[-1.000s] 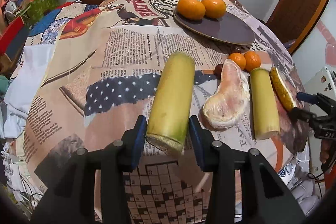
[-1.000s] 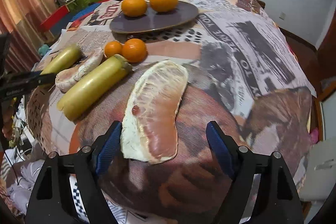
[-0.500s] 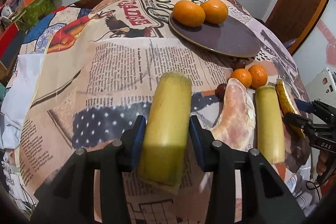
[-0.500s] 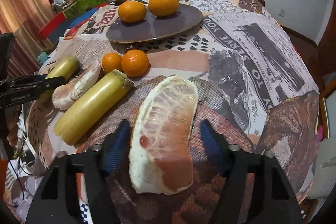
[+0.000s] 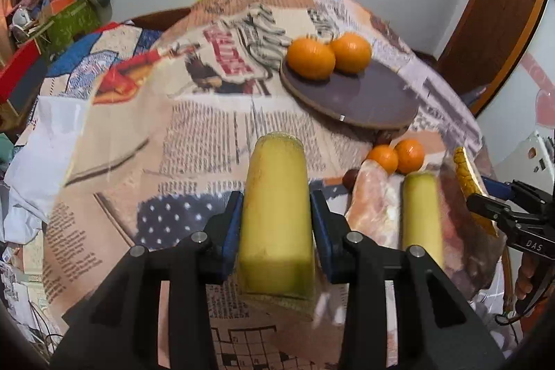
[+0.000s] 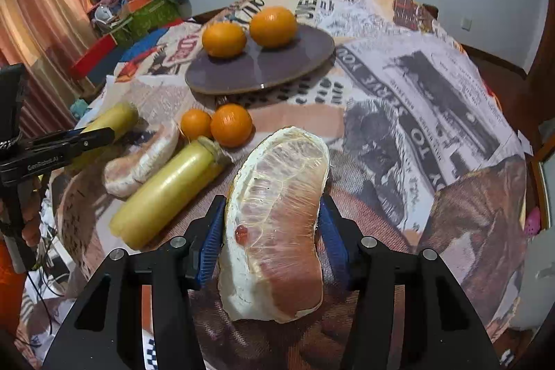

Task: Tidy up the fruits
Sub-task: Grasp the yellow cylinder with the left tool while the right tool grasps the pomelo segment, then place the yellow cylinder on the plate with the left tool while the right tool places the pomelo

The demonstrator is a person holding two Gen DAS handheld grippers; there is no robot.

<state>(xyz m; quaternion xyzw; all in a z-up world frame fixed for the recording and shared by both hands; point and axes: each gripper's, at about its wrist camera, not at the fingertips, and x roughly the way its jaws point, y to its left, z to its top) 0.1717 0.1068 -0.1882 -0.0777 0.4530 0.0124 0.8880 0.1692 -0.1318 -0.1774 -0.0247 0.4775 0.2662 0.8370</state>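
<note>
Both grippers have changed since a second ago: the left one has drawn its yellow-green stalk section up off the cloth, and the right one, then spread wide around the pomelo wedge, has come in against it.

Going left to right, the left gripper (image 5: 276, 224) is pinching the stalk section (image 5: 275, 214) across its width, jaws tightening a little further, and it points steeply down at the newspaper-print tablecloth (image 5: 194, 127). The grip sits near the cut end closest to the camera, so most of the piece sticks forward of the pads, probably so it can be carried lengthwise to a new spot. This view is smeared by motion, so I can't say whether the near end has fully cleared the cloth.

Next come a second pomelo wedge (image 6: 138, 165), another stalk section (image 6: 163, 193) and two small oranges (image 6: 218, 125), bunched loosely together in front of the dark plate (image 6: 260, 71), which carries two larger oranges (image 6: 248, 32).

Furthest right, the right gripper (image 6: 270, 241) also tilts steeply downward, its jaws closing on the held pomelo wedge (image 6: 277, 231), blue pads pressed against both long sides. The wedge appears to lie on the cloth.
</note>
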